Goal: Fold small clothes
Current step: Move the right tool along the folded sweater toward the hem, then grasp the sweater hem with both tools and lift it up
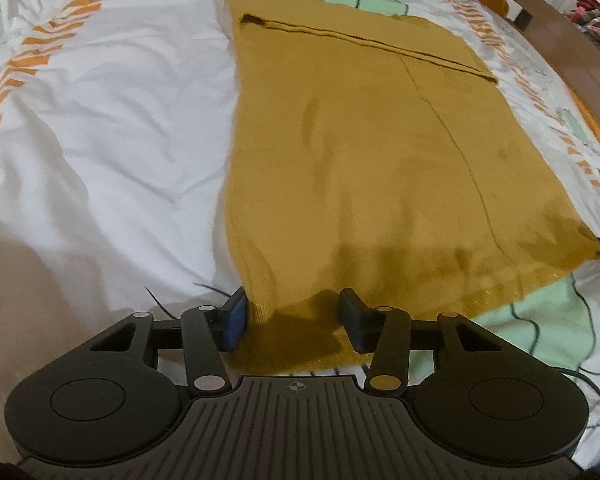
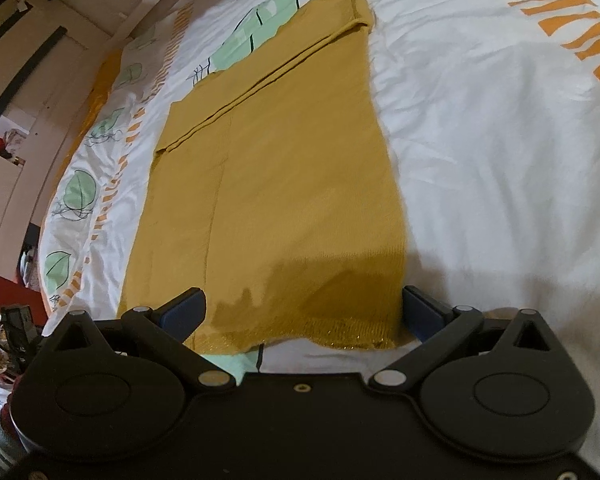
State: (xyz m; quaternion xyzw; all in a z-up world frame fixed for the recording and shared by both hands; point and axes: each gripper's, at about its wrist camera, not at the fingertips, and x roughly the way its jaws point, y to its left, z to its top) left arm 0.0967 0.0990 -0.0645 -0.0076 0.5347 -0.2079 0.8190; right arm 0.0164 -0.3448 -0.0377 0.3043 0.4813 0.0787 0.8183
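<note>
A mustard-yellow knitted garment (image 1: 360, 140) lies flat on the bed, folded into a long narrow strip with a folded-over band across its far end (image 1: 360, 40). My left gripper (image 1: 294, 316) stands partly open over the near left corner of the hem. The cloth bunches a little between its fingers, the left pad (image 1: 238, 316) at the garment's side edge and the right finger (image 1: 350, 316) on top of the cloth. In the right wrist view the same garment (image 2: 292, 160) runs away from me. My right gripper (image 2: 302, 312) is wide open astride the near right part of the hem.
The garment rests on a white duvet (image 1: 100, 120) printed with orange stripes and green leaves (image 2: 76, 192). A wooden bed frame (image 1: 540, 4) borders the far side. Cluttered shelves and furniture (image 2: 8, 152) stand beyond the bed's left edge in the right wrist view.
</note>
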